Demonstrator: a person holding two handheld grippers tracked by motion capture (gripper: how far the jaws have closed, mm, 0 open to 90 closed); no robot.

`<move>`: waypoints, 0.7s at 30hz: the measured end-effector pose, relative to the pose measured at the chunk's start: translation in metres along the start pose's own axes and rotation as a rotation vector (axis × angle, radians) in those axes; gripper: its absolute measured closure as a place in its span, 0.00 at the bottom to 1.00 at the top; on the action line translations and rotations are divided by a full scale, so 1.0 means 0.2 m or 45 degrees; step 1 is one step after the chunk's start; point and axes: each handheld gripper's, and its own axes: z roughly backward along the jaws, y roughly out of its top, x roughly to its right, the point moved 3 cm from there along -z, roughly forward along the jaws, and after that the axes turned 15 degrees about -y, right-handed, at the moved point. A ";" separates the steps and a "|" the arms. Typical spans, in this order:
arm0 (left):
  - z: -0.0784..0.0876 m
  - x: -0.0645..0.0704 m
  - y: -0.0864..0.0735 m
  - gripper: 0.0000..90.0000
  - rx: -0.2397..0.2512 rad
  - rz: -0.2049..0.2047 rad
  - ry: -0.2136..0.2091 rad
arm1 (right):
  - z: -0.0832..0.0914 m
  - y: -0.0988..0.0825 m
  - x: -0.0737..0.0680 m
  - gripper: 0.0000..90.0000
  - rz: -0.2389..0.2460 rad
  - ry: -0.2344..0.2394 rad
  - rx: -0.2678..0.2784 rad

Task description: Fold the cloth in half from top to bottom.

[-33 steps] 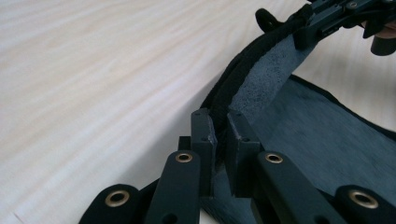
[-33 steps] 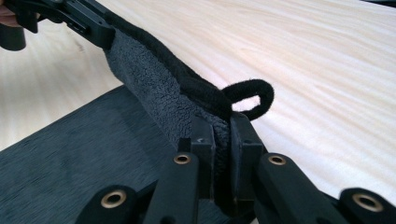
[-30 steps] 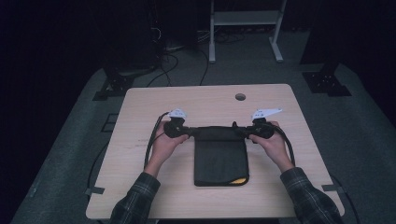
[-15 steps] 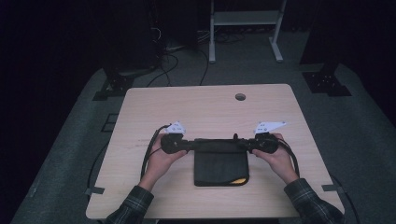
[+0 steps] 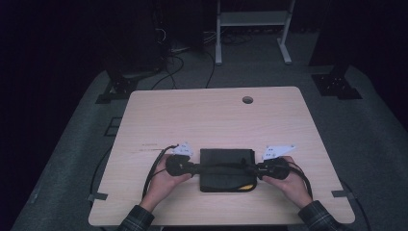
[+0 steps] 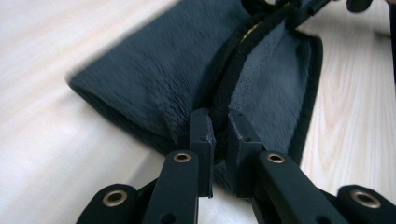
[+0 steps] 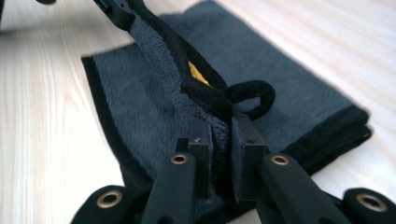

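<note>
Towel (image 5: 226, 161): dark grey, plush, with a black bound hem; folded into a compact rectangle; lies on the table's near half, midway between the two hands.
Towel, upper layer: lifted off the folded stack along one edge, which runs taut from one gripper to the other across the towel.
Towel, detail: a small black hanging loop (image 7: 252, 95) at the held corner in the right gripper view; a yellow tag (image 7: 196, 73) shows under the raised hem, and again at the towel's near right corner (image 5: 246, 186) in the high view.
Left gripper (image 5: 191, 168): at the towel's left edge, jaws pointing toward the towel; its jaws are clamped on the towel's hem, pads pressing the cloth between them, as seen in the left gripper view (image 6: 219, 135). The jaws have not changed their gap to any degree worth noting.
Right gripper (image 5: 255, 169): at the towel's right edge, facing the left one; its jaws pinch the hem corner just below the loop, seen in the right gripper view (image 7: 220, 135). Its jaws have just eased open a little, with the cloth still between them.
Hands: one wrapped round each gripper body, left hand (image 5: 166, 179) and right hand (image 5: 288, 180), both nearer the person than the towel; plaid sleeves at the frame's lower edge.
Cables: a black cable (image 5: 153, 169) loops from the left gripper, left of the towel.
Table (image 5: 207, 120): pale wood top, with a round cable hole (image 5: 247, 99) well beyond the towel, toward the far edge.
</note>
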 end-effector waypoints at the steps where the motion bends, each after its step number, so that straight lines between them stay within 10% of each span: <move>1: -0.01 0.00 -0.01 0.91 -0.014 0.001 -0.003 | 0.00 -0.01 0.00 0.86 0.001 0.000 -0.006; 12: 0.04 0.10 -0.03 0.74 -0.006 -0.045 0.017 | 0.11 -0.06 -0.03 0.70 -0.006 0.013 0.023; 21: 0.14 0.08 0.02 0.82 0.102 -0.047 0.024 | 0.26 -0.08 0.11 0.83 -0.097 -0.073 0.113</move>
